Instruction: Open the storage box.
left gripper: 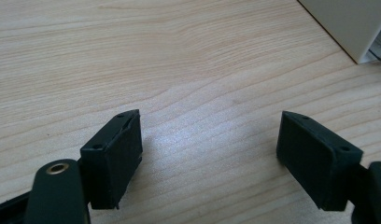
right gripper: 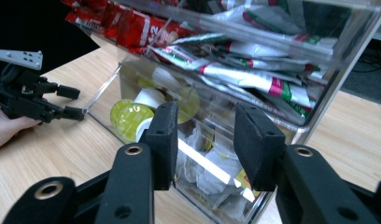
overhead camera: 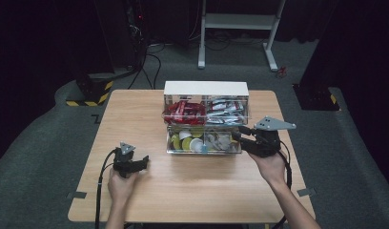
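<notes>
High view. The surface (overhead camera: 192,191) is a wooden top with its near half bare; open room runs in front of and to the left of the organizer (overhead camera: 205,119), which stands at the middle of the far half. It is a clear two-tier box with a white back: red packets (overhead camera: 184,112) upper left, silver packets (overhead camera: 226,110) upper right, yellow-lidded cups (overhead camera: 185,141) lower left, white bags (overhead camera: 220,140) lower right. My left claw (overhead camera: 144,162) rests low on the surface, well left of the organizer's near left corner, with bare wood around it. My right claw (overhead camera: 237,133) is at the organizer's lower right tier, its tips at or against the clear wall; I cannot tell whether they touch. The surface's right edge lies near my right hand (overhead camera: 271,167).

Left gripper view. My left claw (left gripper: 209,154) stands wide apart, holding nothing, with bare wood between the jaws. The organizer's white corner (left gripper: 352,23) shows at upper right, well apart.

Right gripper view. My right claw (right gripper: 202,140) is parted, nothing clamped, and points at the lower tier's clear wall (right gripper: 202,163); white bags (right gripper: 212,172) lie just behind the gap, cups (right gripper: 132,119) to its left, silver packets (right gripper: 254,77) above. My left claw (right gripper: 72,102) sits far left, beside the organizer's corner.
</notes>
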The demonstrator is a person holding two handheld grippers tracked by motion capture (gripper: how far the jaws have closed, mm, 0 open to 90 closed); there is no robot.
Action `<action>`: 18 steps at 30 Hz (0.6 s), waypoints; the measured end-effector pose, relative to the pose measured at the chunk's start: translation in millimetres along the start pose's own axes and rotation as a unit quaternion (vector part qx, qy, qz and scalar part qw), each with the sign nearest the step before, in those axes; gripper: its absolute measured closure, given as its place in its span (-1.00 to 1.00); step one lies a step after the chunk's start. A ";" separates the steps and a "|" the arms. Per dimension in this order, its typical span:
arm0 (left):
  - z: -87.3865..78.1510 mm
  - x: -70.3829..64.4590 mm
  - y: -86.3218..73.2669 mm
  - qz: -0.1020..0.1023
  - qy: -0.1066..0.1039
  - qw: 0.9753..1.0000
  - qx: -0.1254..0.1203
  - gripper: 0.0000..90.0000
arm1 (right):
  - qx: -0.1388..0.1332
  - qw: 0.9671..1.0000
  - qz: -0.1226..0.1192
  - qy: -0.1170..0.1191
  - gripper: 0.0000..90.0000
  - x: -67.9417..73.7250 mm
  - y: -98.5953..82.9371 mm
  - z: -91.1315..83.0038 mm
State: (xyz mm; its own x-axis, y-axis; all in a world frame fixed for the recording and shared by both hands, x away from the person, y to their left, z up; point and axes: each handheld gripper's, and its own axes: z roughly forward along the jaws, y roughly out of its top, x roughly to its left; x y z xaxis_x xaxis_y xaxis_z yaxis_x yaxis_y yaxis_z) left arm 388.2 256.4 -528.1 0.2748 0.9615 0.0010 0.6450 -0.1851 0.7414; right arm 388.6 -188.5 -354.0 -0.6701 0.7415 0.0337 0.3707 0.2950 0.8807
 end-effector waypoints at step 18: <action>0.0 -0.1 0.0 0.000 0.000 1.000 0.000 -0.50 | -0.014 0.999 -0.024 -0.042 0.23 -1.9 17.0 18.8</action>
State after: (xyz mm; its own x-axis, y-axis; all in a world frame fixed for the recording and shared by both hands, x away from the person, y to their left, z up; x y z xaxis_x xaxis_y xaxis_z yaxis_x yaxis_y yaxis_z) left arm 388.2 256.4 -528.1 0.2746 0.9616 0.0002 0.6456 -0.1845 0.7410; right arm 408.4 -173.6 -347.9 -0.6296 0.7755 -0.0480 0.3204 0.3154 0.8933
